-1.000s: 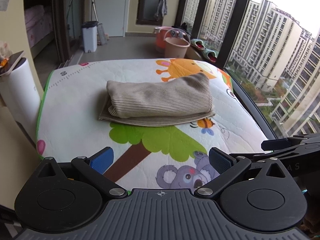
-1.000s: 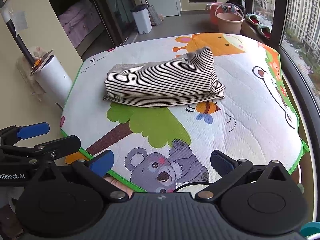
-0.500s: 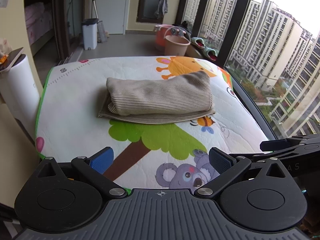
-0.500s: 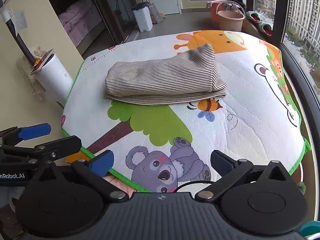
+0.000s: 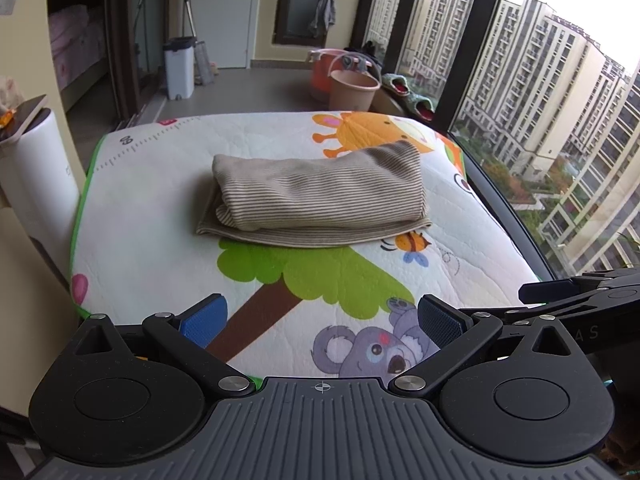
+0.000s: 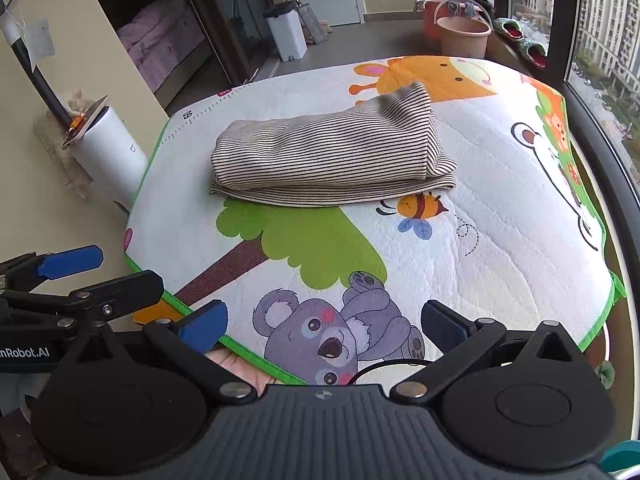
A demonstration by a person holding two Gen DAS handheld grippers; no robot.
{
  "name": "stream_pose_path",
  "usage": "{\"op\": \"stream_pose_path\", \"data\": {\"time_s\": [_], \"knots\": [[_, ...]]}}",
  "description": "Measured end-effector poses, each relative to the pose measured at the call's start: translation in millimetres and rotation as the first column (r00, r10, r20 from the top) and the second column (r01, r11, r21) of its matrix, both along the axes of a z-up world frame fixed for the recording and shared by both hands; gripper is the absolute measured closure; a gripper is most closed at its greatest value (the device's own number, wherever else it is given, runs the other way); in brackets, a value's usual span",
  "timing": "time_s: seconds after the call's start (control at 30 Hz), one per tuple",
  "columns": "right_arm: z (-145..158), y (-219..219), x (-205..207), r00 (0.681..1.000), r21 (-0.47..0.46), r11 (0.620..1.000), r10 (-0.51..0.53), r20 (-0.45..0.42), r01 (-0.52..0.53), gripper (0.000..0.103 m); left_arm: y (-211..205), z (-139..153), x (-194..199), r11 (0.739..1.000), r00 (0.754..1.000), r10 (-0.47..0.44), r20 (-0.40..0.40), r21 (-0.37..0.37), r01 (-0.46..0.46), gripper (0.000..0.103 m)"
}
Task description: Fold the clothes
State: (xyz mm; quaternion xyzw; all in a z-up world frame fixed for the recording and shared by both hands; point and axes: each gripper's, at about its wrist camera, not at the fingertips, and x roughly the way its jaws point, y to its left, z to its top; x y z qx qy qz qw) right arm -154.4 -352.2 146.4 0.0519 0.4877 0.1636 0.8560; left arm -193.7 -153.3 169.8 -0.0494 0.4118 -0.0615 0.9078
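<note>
Left tongs (image 5: 322,320) and right tongs (image 6: 324,322) gape empty.

Soft overcast daylight enters through the windows (image 5: 520,92) (sky blown white); sharp focus, strong fisheye bending at edges.

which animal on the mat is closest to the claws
The grey koala, printed at the mat's near edge between the open claws. The bee and giraffe sit farther away.

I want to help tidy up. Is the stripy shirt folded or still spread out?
Folded. The striped garment lies on the play mat as a compact layered bundle, with a rounded fold at one end and stacked edges along the front.
</note>
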Motion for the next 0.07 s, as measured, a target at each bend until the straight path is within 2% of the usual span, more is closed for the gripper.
{"op": "stream_pose_path", "data": {"time_s": [0.07], "knots": [[-0.3,0.0,0.0,1.0,0.001,1.0,0.001,-0.001,-0.001,0.0,-1.1,0.5,-0.9,1.0,1.0,0.0,0.001,0.001,0.0,0.0]]}}
